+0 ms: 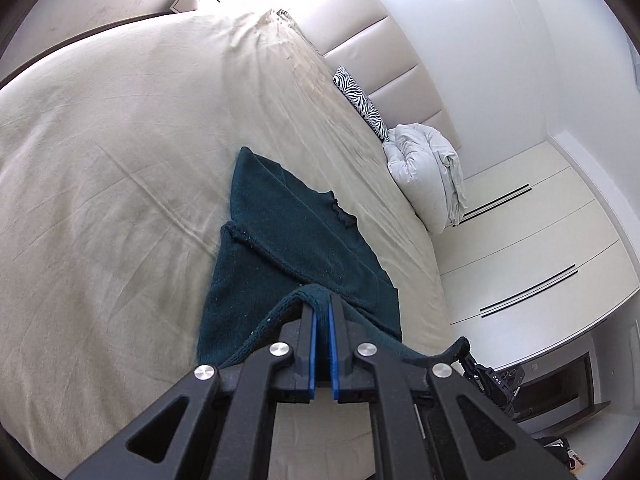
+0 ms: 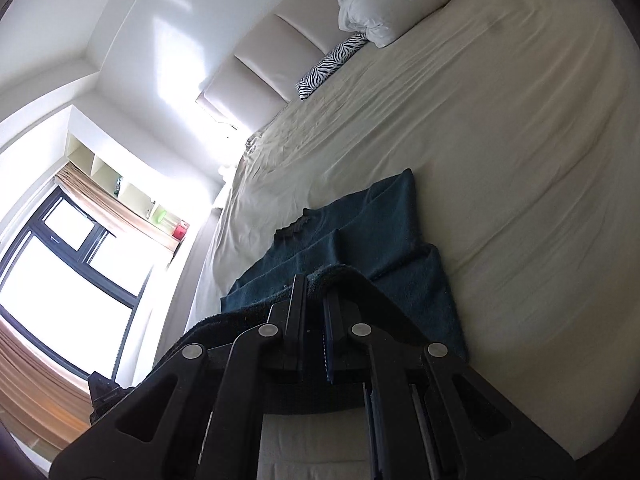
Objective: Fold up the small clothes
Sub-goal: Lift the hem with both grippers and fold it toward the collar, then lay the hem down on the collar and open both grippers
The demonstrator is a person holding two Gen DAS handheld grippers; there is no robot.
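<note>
Two tools pinch the same dark teal sweater (image 1: 288,240) on a bed (image 1: 100,152) covered with a cream sheet. The left tool (image 1: 322,300) has its blue pads pressed together on a lifted hem edge, which drapes off to the right. The right tool (image 2: 316,284) is likewise clamped on a raised edge of the sweater, whose far part lies flat on the sheet. Near the headboard (image 2: 260,52) sit a zebra-print cushion (image 2: 332,66) and a crumpled white pillow (image 2: 384,4).
</note>
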